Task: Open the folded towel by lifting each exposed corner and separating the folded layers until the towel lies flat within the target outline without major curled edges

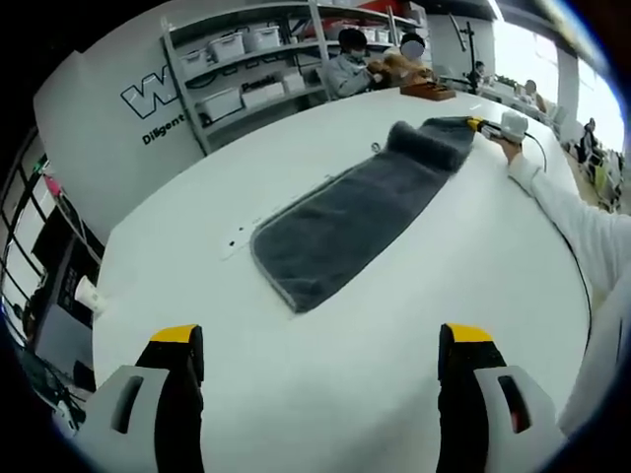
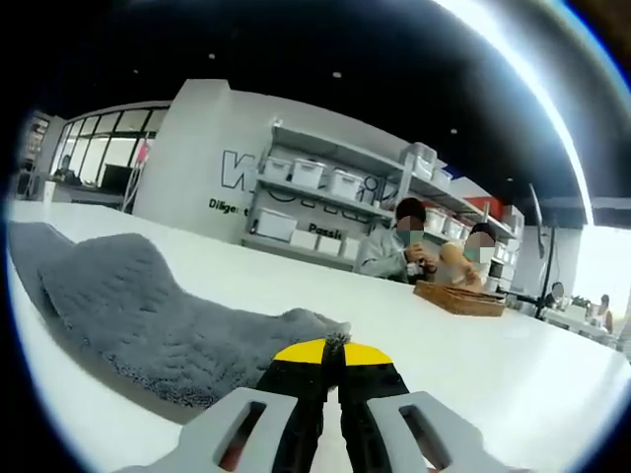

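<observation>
Grey towel [image 1: 347,215]: soft, limp; I take it by corners.
Right gripper [image 2: 332,352]: I pinch its far corner.
Left gripper [image 1: 320,340]: wide apart, empty.

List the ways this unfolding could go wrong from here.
1. The right gripper is shut on a thin corner of the grey towel; it may slip free mid-pull.
2. The far end is still bunched in a fold; pulling low could drag it along the white table rather than open it.
3. The left gripper hangs open, off the cloth, so nothing anchors the near edge.
</observation>
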